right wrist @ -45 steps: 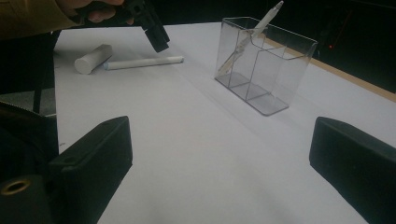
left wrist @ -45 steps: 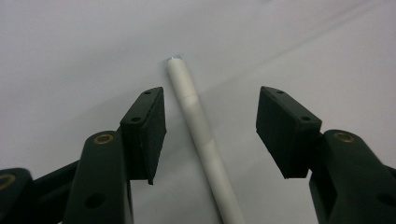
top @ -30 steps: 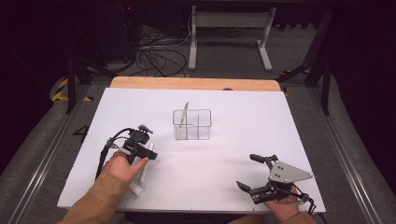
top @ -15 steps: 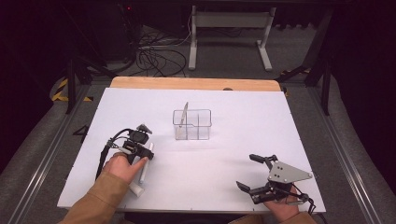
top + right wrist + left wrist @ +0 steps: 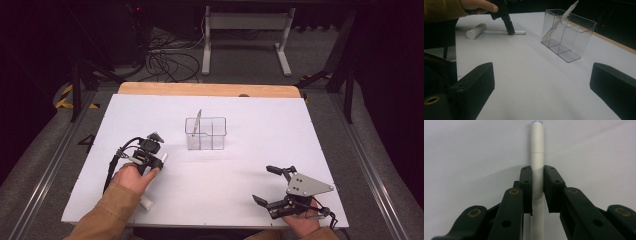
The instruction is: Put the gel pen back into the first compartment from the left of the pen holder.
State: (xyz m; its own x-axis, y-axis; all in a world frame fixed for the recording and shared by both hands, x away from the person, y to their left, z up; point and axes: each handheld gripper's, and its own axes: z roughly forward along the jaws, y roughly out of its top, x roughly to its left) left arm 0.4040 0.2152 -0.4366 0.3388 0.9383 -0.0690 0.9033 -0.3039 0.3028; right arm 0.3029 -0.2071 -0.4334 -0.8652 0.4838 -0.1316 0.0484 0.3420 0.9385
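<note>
White pen flat between left tool pads.

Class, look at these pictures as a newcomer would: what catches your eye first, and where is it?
First, the left gripper, near the table's left front, whose jaws have just been closing on a white pen lying flat. Next, mid-table, the clear divided holder with another pen leaning in its left compartment. At the right front, the right gripper rests with its jaws wide open.
</note>
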